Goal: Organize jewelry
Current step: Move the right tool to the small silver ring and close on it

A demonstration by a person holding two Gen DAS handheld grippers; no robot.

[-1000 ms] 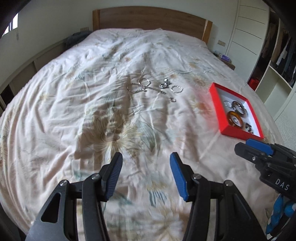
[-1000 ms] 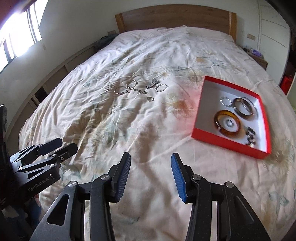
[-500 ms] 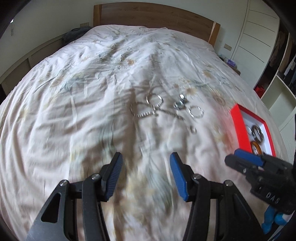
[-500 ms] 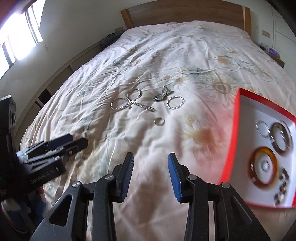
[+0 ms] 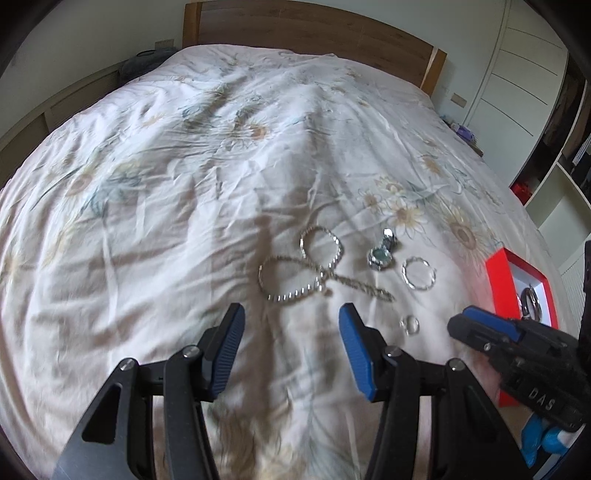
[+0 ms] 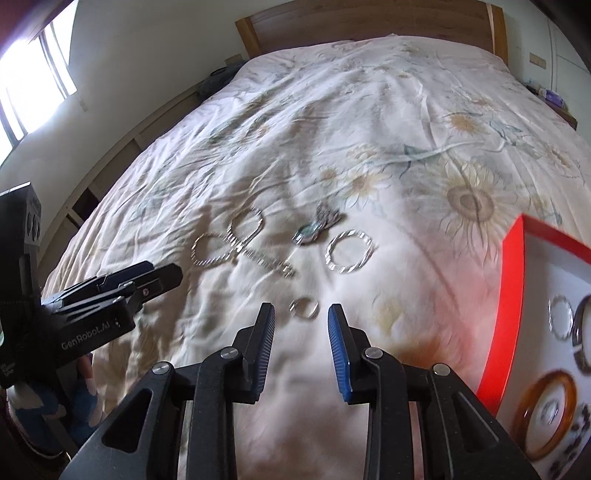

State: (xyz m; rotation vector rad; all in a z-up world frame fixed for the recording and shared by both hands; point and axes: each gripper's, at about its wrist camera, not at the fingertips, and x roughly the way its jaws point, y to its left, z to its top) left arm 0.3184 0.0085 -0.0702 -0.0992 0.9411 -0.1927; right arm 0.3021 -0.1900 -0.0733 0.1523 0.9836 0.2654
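Note:
Loose silver jewelry lies on the flowered bedspread: a looped chain (image 5: 306,271) (image 6: 236,247), a stone pendant (image 5: 380,254) (image 6: 314,227), a thin hoop (image 5: 419,274) (image 6: 349,251) and a small ring (image 5: 410,325) (image 6: 303,308). My left gripper (image 5: 291,315) is open, just short of the chain. My right gripper (image 6: 301,314) is open, with the small ring lying right between its fingertips. A red tray (image 6: 511,295) (image 5: 498,273) on the right holds an amber bangle (image 6: 546,417) and silver hoops (image 6: 559,317).
The bed's wooden headboard (image 5: 306,29) is at the far end. White wardrobe doors (image 5: 524,74) and open shelves stand to the right. A window (image 6: 26,85) and low wooden ledge run along the left wall.
Both grippers have moved forward toward the loose jewelry. The chain now lies just ahead of the left fingertips, and the small ring sits between the right ones. Both stay open.

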